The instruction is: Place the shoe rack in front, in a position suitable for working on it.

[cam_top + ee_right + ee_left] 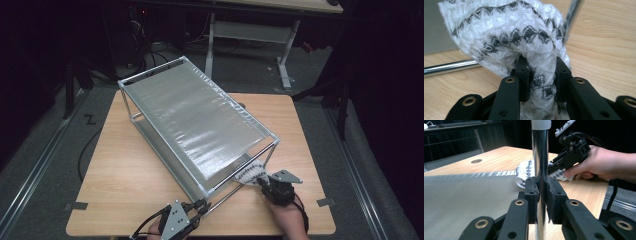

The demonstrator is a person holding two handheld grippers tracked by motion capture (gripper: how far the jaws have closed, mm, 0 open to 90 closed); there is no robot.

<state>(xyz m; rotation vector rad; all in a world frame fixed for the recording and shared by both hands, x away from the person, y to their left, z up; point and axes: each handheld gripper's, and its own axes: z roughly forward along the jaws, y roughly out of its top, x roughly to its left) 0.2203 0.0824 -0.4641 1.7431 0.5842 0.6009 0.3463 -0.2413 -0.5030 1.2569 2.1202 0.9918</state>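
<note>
While the left claw (pixel 540 195) pinches the upright chrome post (pixel 540 155) of the wire-frame rack (pixel 165 102), its pads pressed against the tube from both sides, the rack stands tilted on the tabletop (pixel 125 175), probably so that it cannot slide while the other hand works at its foot. The right claw (pixel 541 72) holds a bunched white cloth with a dark zigzag pattern (pixel 506 32); the jaws are partly spread, yet the fabric fills the gap between them and bulges up and over the tips. Just beyond that bundle a chrome bar (pixel 446 67) runs along the tabletop, and the rack's grey mesh shelf (pixel 434 30) lies behind it. In the high view the cloth (pixel 251 173) sits directly ahead of the right claw (pixel 265 187), against the rack's near corner, which suggests wiping the frame there. The left claw (pixel 197 209) grips the adjacent corner post.
</note>
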